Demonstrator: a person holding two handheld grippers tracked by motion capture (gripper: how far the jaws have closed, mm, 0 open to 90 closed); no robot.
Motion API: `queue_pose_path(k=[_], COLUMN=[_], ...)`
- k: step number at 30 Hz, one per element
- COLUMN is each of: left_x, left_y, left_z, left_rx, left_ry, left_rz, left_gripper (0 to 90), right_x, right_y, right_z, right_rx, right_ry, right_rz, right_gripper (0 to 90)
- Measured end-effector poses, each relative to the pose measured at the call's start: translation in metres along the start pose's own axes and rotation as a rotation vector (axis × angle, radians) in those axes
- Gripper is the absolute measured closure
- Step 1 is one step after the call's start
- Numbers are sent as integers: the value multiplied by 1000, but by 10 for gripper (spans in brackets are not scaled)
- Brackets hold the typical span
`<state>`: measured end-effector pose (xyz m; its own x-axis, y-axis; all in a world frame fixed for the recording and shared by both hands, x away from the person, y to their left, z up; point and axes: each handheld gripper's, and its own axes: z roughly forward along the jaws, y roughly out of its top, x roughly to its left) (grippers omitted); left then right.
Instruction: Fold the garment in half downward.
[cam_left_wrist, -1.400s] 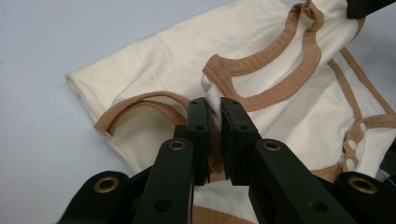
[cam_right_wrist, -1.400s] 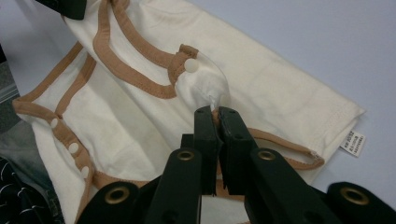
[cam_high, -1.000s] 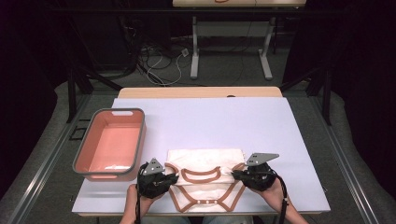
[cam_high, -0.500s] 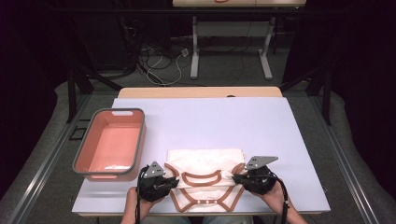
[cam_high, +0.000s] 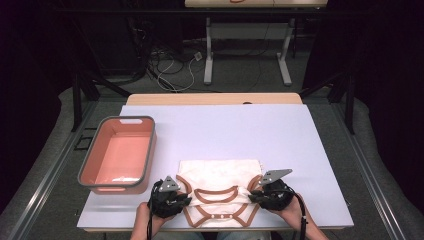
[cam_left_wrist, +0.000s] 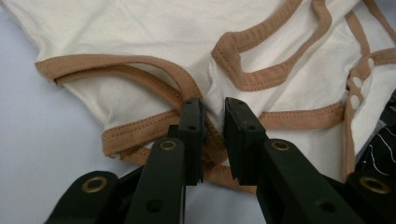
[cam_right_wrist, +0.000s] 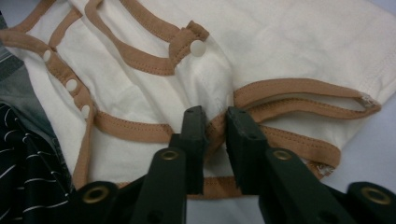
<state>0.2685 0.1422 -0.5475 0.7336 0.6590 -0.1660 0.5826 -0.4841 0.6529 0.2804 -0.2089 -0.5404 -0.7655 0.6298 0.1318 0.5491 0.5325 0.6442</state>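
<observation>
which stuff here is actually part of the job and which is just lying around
In the job:
- cream baby bodysuit with brown trim
- left tool, jaws just opening at the garment's left shoulder
- right tool, jaws just opening at its right shoulder

Lying about:
- pink tub, apart from the garment
- cables on the floor
- far table legs

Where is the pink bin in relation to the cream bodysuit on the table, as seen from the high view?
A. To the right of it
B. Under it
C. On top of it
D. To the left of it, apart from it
D: in the high view the bin stands left of the bodysuit, with bare table between them.
</observation>
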Motion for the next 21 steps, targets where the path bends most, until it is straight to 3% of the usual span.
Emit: queue_pose_path(k=[1,4,6,9,15,18,21], left_x=[0,0,1,1,-4,-4,-1], left_y=[0,3,4,7,23,27,27], left_z=[-1,-6,-9,-13,-9,1,8], left_rx=[-5,-13,-24,-45,-69,-41,-23], left_ry=[3,8,4,5,13,10,2], left_rz=[-2,16,6,7,36,53,58], left_gripper=[711,614,580,452,454,485,552], right_x=[-3,-8,-9,-11,-9,-8,-8], right_y=[1,0,1,4,15,23,28], right_z=[-2,-4,-6,-12,-10,-1,16], right_rx=[-1,-30,-35,-107,-153,-148,-93], right_ry=[13,24,32,47,11,0,13], right_rz=[14,25,30,62,74,51,51], right_gripper=[633,554,552,571,617,641,600])
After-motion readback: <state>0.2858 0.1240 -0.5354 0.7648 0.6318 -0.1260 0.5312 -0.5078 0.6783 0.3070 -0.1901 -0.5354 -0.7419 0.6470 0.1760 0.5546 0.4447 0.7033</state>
